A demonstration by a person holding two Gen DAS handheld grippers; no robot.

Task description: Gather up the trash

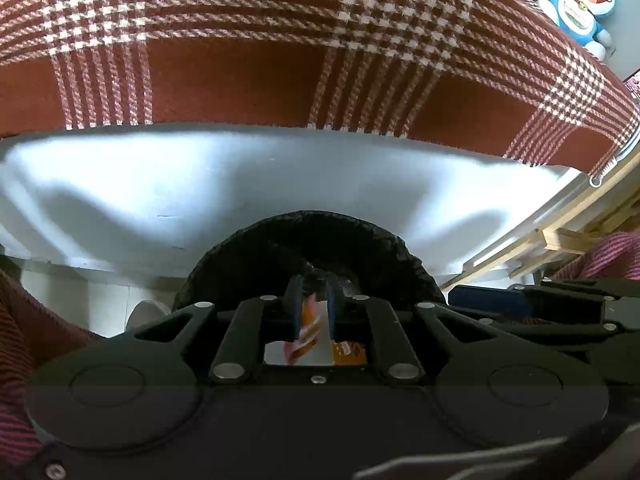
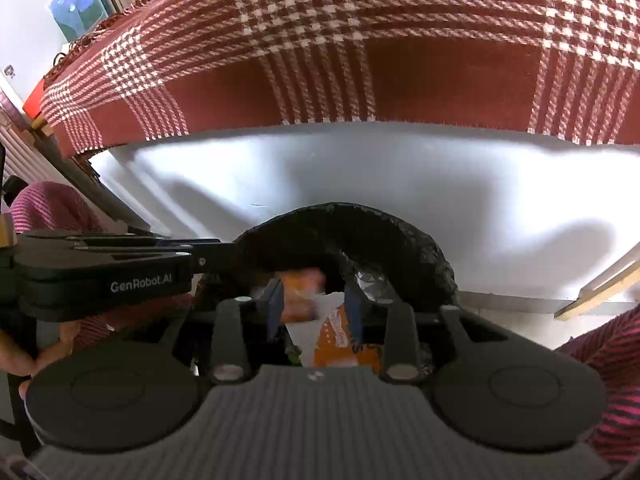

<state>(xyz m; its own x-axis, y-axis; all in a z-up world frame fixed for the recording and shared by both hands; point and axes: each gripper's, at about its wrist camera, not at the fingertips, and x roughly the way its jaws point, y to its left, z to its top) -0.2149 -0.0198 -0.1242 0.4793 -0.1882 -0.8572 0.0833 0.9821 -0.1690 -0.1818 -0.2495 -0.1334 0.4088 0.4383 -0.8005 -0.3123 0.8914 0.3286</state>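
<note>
Wrappers (image 1: 310,326) feel light and crinkly, so our left gripper (image 1: 311,312) pinches one edge while our right gripper (image 2: 314,300) hangs loosely open around another wrapper (image 2: 340,336) above the black bin bag (image 2: 360,232).

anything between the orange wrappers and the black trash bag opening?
Nothing visible. Both tools hang right over the black bag's mouth; the left tool pinches an orange wrapper, and the right tool's wrapper sits between parted fingers.

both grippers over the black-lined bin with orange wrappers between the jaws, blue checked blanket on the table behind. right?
The blanket is wrong: both wrist views show red-brown and white check, not blue. The rest holds: left gripper and right gripper over the black-lined bin, with orange wrappers.
</note>
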